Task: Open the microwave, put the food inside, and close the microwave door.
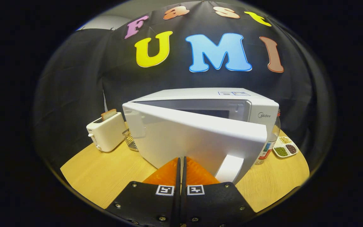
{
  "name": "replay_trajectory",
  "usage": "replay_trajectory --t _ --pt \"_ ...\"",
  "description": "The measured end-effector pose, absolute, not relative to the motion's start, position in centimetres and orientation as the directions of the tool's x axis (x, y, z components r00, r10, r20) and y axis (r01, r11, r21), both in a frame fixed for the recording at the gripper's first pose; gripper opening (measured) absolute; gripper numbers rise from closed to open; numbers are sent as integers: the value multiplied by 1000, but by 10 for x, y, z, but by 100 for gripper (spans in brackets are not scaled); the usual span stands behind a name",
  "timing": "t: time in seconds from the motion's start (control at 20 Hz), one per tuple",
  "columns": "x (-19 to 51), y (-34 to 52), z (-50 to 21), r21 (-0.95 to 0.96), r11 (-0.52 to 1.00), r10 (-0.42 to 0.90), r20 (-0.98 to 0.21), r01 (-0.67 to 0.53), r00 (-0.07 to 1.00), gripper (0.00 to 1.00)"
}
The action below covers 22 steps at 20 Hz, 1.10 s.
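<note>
Wooden bench (106, 176) before black cloth, carrying a white microwave (263, 110) with door (197, 138) swung partly open, toaster (106, 132) beside it. Tool (181, 164) pressed together, empty, tips just at door face, likely pushing it. Food unseen, perhaps inside.

The half-open microwave door (197, 138) stands against the closed jaws, blocking the cavity (214, 112); bare table (106, 176) lies left.
</note>
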<state>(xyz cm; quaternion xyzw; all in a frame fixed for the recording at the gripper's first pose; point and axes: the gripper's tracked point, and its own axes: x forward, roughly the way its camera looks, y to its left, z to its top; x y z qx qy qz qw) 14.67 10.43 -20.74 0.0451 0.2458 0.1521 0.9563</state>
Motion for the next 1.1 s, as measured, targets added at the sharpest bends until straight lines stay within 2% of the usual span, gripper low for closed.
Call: replay_trajectory --t 0.55,1.1 --pt "204 85 -217 161 970 237 -458 -182 857 1" --pt "225 69 -219 103 987 157 -447 -124 881 1"
